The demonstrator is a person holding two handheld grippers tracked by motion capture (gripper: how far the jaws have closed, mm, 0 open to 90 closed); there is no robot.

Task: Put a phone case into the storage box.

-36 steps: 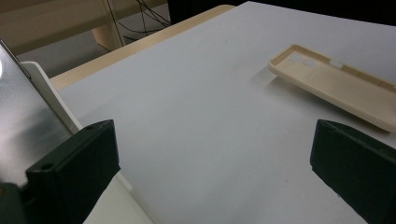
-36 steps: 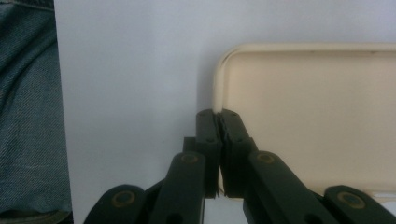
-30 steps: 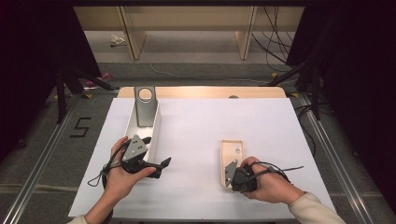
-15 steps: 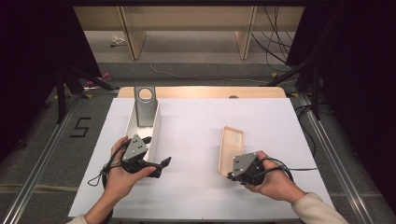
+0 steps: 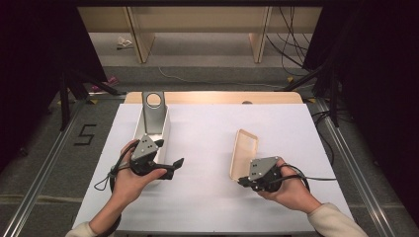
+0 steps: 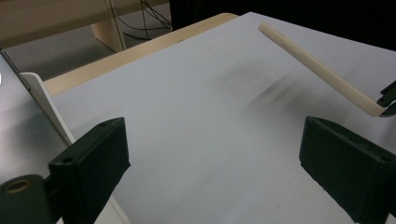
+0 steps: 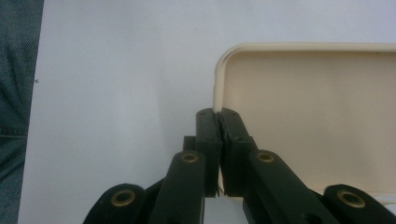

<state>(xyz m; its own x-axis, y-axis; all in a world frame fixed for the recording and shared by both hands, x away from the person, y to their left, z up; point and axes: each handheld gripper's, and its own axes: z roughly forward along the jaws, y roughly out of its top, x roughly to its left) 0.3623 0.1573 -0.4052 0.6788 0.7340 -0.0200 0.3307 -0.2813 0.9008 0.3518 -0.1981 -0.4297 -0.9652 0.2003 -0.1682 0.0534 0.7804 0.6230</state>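
Lid, gripped at its near corner by the closed right tongs, stands tilted on edge above the tabletop, long axis pointing away. Left tongs, wide open and empty, have just been closing slightly beside the white box, well left of it.

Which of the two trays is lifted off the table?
The beige tray, tilted up on edge by the right gripper pinching its rim. The white tray by the left gripper lies flat.
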